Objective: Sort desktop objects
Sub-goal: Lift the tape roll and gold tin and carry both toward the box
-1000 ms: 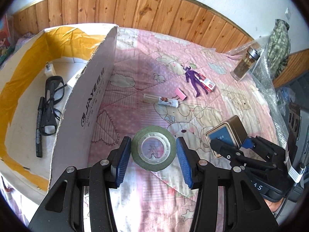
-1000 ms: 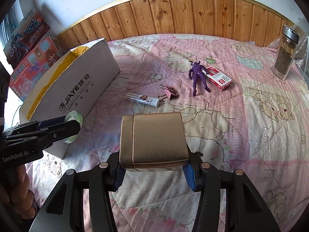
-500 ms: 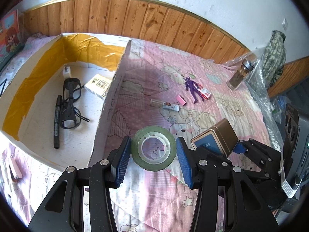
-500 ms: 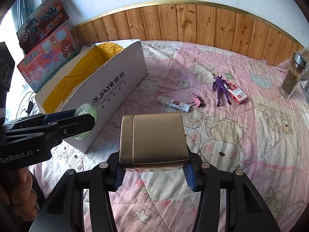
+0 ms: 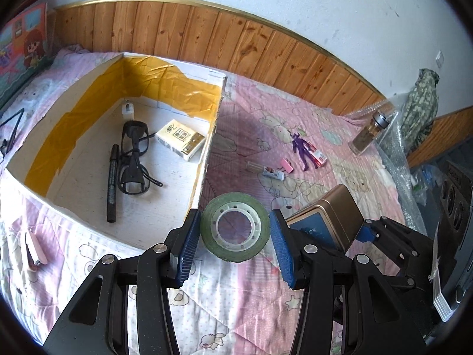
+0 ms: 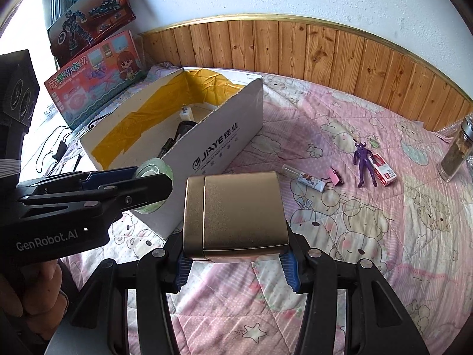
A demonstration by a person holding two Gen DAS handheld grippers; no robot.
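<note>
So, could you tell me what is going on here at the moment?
A person is sorting small items into a cardboard box on a pink quilt. The left gripper holds a green tape roll and the right gripper holds a gold tin, both in the air beside the box. Glasses, a marker and a small packet already lie inside. A purple figure and a tube still lie on the quilt.
</note>
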